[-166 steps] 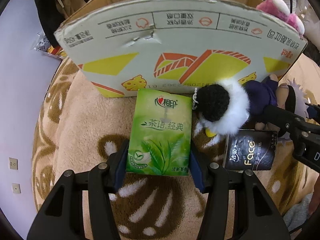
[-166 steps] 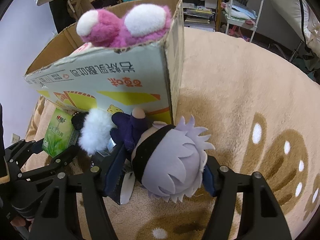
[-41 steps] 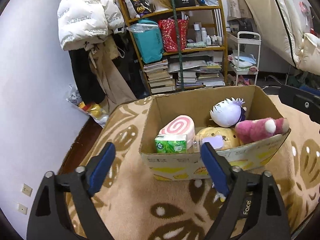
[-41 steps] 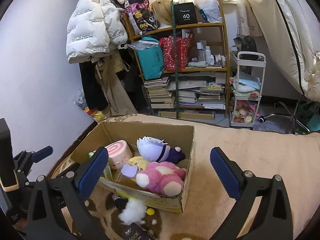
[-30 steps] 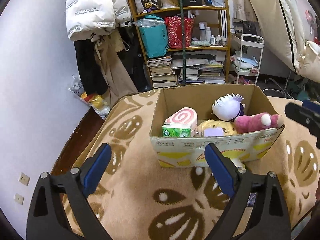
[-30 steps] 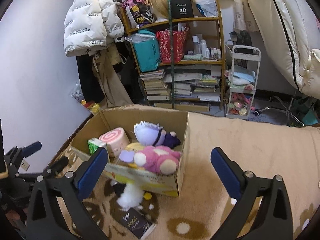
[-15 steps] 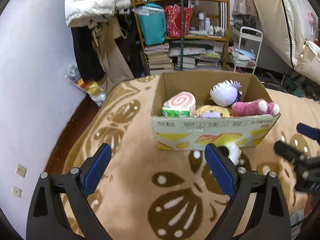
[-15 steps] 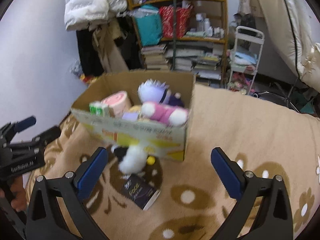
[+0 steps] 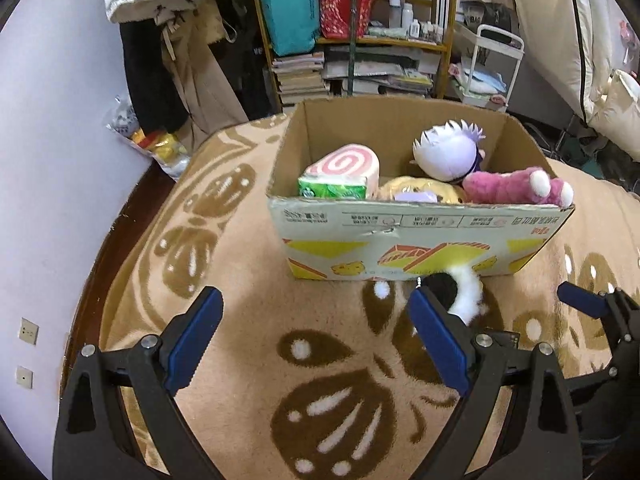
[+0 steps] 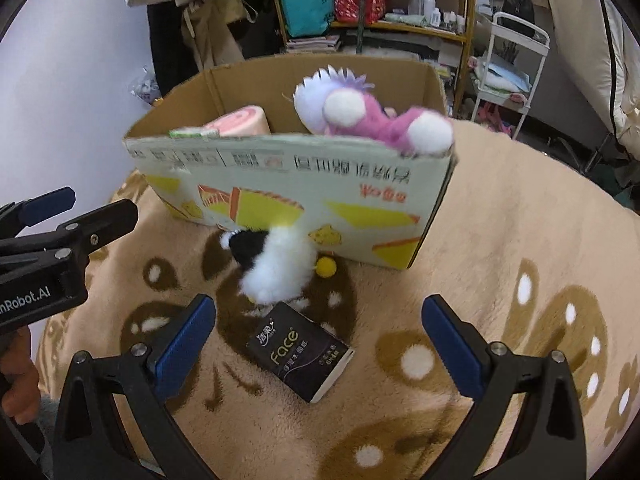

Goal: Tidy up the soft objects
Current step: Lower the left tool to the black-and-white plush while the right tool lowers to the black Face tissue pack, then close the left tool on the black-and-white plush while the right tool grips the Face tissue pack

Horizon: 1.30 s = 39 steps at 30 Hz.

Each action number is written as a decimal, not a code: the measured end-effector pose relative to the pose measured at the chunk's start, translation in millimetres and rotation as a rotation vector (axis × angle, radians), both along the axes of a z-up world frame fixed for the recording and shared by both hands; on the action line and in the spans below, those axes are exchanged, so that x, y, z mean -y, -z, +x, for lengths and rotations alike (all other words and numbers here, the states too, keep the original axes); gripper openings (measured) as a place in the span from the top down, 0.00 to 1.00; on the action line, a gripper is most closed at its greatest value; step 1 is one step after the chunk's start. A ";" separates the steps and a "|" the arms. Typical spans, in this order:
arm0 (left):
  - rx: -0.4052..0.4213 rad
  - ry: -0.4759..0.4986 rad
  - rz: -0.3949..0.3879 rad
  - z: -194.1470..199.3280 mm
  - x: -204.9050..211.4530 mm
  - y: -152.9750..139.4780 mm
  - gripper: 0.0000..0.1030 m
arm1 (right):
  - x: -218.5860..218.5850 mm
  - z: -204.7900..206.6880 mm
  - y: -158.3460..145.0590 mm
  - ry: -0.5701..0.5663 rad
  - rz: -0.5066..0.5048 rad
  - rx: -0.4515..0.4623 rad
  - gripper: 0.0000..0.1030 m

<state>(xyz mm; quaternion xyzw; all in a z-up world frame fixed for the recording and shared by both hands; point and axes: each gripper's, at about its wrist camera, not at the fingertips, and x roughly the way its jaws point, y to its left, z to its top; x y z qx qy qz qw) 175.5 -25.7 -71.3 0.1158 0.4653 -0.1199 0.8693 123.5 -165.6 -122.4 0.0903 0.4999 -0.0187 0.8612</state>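
Both grippers hang above the patterned beige carpet, tilted downward and aimed at the cardboard box. The left gripper has its blue-padded fingers spread wide with nothing between them, only bare carpet below; its right finger overlaps the black-and-white fluffy toy in its own view. The right gripper is likewise spread wide and holds nothing, its fingers framing the black tissue pack, which lies flat on the carpet just in front of the box. In the right wrist view the fluffy toy lies against the box's front wall, touching the far end of the tissue pack, with a small yellow ball beside it. Inside the box sit the pink swirl-roll plush, the green tissue pack, the white-haired doll, a yellow plush and the pink plush, whose paws hang over the front rim
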 end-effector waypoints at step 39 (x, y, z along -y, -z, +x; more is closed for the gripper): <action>-0.180 0.141 -0.134 18.7 55.9 69.6 0.10 | -27.0 19.0 67.3 0.030 0.074 -0.183 0.27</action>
